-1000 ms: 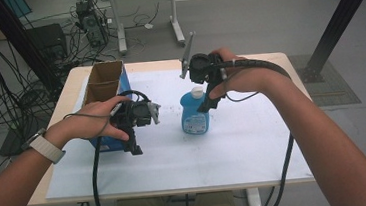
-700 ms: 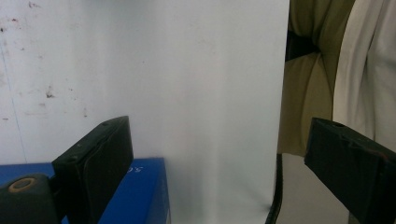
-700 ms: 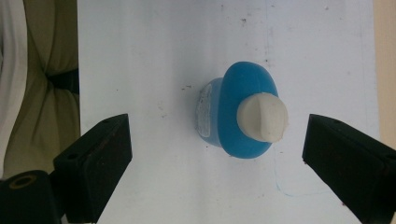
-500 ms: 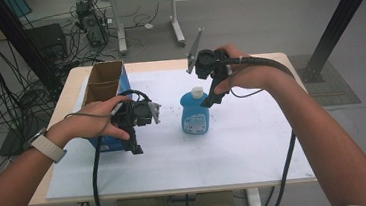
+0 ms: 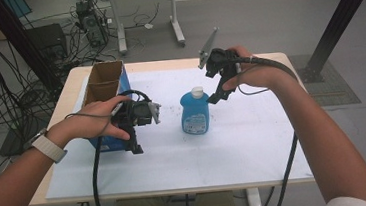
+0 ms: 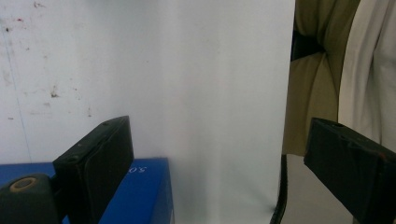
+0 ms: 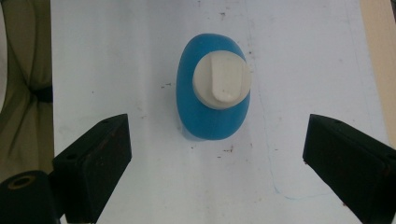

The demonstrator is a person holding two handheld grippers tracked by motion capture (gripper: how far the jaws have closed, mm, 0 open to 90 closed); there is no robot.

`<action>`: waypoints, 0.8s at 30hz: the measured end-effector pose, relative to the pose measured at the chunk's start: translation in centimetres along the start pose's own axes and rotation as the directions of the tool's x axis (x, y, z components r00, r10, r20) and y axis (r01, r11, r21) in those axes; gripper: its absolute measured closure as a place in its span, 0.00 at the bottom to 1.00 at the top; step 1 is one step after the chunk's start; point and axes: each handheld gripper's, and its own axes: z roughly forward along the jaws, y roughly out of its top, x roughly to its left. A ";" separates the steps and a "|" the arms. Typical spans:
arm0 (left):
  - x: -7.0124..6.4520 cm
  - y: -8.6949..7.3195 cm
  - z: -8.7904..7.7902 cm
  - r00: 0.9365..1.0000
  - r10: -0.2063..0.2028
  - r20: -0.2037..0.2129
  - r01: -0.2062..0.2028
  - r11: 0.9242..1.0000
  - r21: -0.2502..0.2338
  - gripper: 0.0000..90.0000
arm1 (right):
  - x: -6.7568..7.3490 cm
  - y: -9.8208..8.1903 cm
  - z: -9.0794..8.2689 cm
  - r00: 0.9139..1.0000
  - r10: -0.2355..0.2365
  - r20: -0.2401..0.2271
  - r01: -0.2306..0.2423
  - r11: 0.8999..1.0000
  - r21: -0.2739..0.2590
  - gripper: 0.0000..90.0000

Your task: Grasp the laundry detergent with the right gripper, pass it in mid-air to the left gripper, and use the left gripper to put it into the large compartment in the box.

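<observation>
The blue bottle (image 5: 195,113) stands upright on the white sheet (image 5: 235,143) that covers the table (image 5: 68,100), near its middle, its white flip cap (image 5: 197,91) on top. From above, in the right gripper view, the bottle (image 7: 212,100) sits between and beyond the two black jaws, which stand wide apart with nothing touching them. The right gripper (image 5: 219,94) hangs just beside the cap on its right, tilted downward, not in contact with the bottle. To the left of the bottle (well apart from it) the left gripper (image 5: 135,146) points down over the near corner of a blue box (image 5: 105,142), open at the top with brown cardboard flaps. Its jaws are also wide, holding nothing, with the blue box (image 6: 140,196) beneath one of them.
</observation>
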 end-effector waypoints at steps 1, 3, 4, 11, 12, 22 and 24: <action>0.0 0.0 0.0 1.000 -0.001 0.002 0.001 1.000 0.000 0.10 | -0.1 -0.2 0.2 1.000 0.003 -0.004 -0.003 1.000 -0.009 0.09; 0.0 0.0 0.0 1.000 -0.003 0.000 0.003 1.000 -0.001 0.10 | -0.2 -0.4 0.4 1.000 0.001 -0.006 -0.001 1.000 -0.011 0.09; 0.1 0.0 0.0 1.000 -0.002 0.000 0.002 1.000 0.001 0.10 | -0.2 -0.4 0.4 1.000 0.001 -0.006 -0.001 1.000 -0.011 0.09; 0.2 0.0 0.0 1.000 -0.003 0.000 0.003 1.000 0.002 0.10 | -0.4 -0.7 1.0 1.000 0.000 -0.008 -0.001 1.000 -0.026 0.09; 0.2 0.0 0.0 1.000 -0.004 -0.003 0.004 1.000 0.001 0.10 | -0.4 -0.7 1.0 1.000 0.000 -0.008 -0.001 1.000 -0.026 0.09; 0.2 0.0 0.1 1.000 -0.009 -0.003 0.009 1.000 0.000 0.10 | -0.6 -1.4 1.4 1.000 0.010 -0.011 -0.010 0.999 -0.050 0.09; 0.2 0.0 0.1 1.000 -0.011 -0.005 0.011 1.000 0.002 0.10 | -0.6 -1.4 1.4 1.000 0.012 -0.013 -0.013 0.999 -0.053 0.09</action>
